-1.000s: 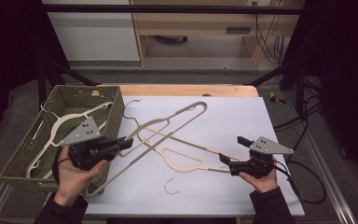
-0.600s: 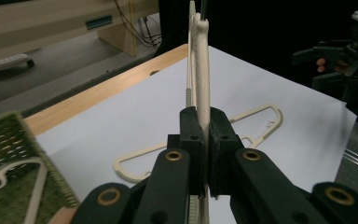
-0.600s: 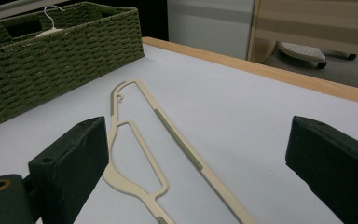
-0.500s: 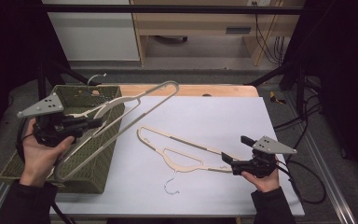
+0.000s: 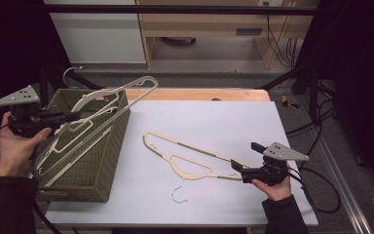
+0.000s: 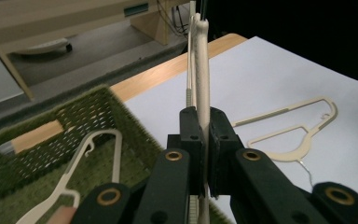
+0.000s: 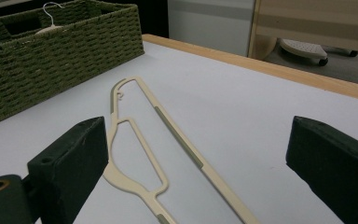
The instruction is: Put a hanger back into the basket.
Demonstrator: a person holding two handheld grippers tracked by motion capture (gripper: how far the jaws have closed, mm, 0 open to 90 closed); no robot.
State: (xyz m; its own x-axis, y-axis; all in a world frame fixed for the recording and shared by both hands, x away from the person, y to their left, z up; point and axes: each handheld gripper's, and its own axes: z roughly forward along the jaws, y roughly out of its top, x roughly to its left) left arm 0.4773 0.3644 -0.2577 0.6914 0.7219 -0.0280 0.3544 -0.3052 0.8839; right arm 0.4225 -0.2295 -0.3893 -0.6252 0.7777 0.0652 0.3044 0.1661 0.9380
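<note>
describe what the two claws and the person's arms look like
Both claws, left and right, are black, each with two blocky black jaws and brass-coloured pivot rings. A grey three-cornered plate with small holes sits on top of each. A black cable trails from the right one. The person wears dark long sleeves.

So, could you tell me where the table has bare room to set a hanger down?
The far strip between the basket and the right edge of the table is bare, as is the near left patch beside the basket. The middle is taken by the flat hanger, with the right gripper at its end.
</note>
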